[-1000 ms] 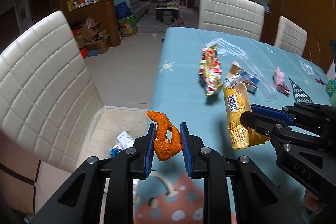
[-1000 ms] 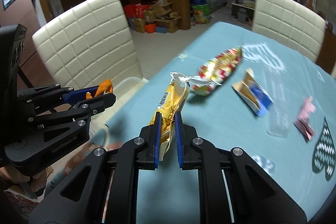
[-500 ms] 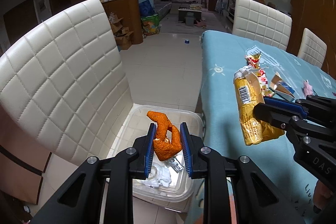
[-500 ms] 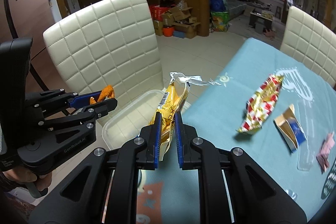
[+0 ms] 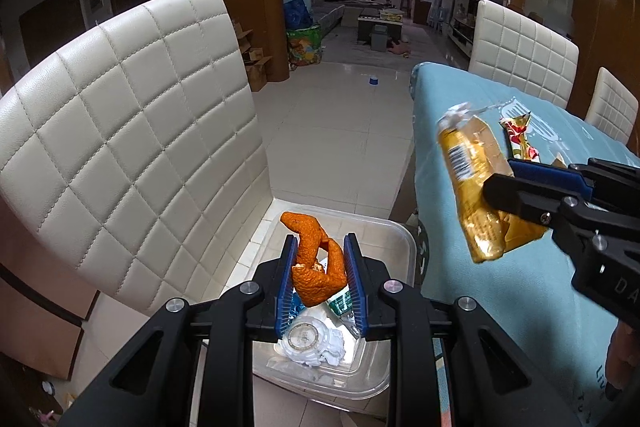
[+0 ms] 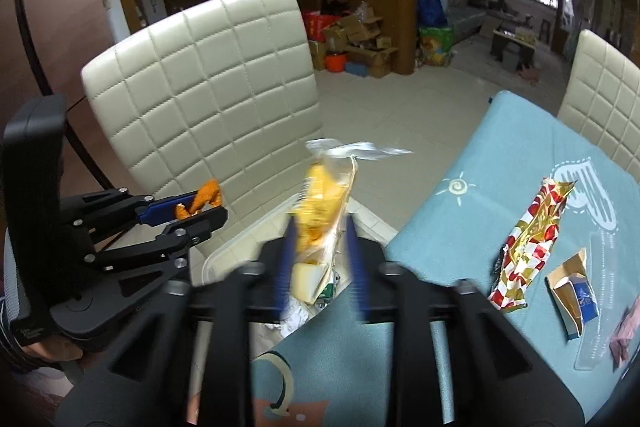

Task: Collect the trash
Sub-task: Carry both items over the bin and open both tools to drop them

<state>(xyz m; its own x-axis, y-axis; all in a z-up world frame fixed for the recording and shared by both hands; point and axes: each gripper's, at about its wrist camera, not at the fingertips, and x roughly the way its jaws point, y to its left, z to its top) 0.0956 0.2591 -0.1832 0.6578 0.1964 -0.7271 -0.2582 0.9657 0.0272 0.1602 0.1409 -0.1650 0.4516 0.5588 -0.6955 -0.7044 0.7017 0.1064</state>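
Both grippers have swung from the counter (image 5: 500, 307) to the bin (image 5: 394, 239). Right gripper (image 6: 320, 251) jaws have just been opening; the yellow wrapper (image 6: 320, 203), upright, blurred, seems loose between them. Left gripper (image 5: 320, 279) pinches the peel (image 5: 316, 267), upright.

Orange peel (image 5: 316, 267) between blue pads of black left gripper (image 5: 320, 283). Clear plastic bin (image 5: 394, 379) below it, white crumpled scraps inside. Yellow-gold wrapper (image 6: 320, 211), black barcode, silver torn top, between blue pads of black right gripper (image 6: 320, 267). Right of it: teal tablecloth (image 6: 460, 227) with white line drawings; red, white and gold wrapper (image 6: 528, 247). Cream quilted chair (image 5: 132, 139) left of grippers.
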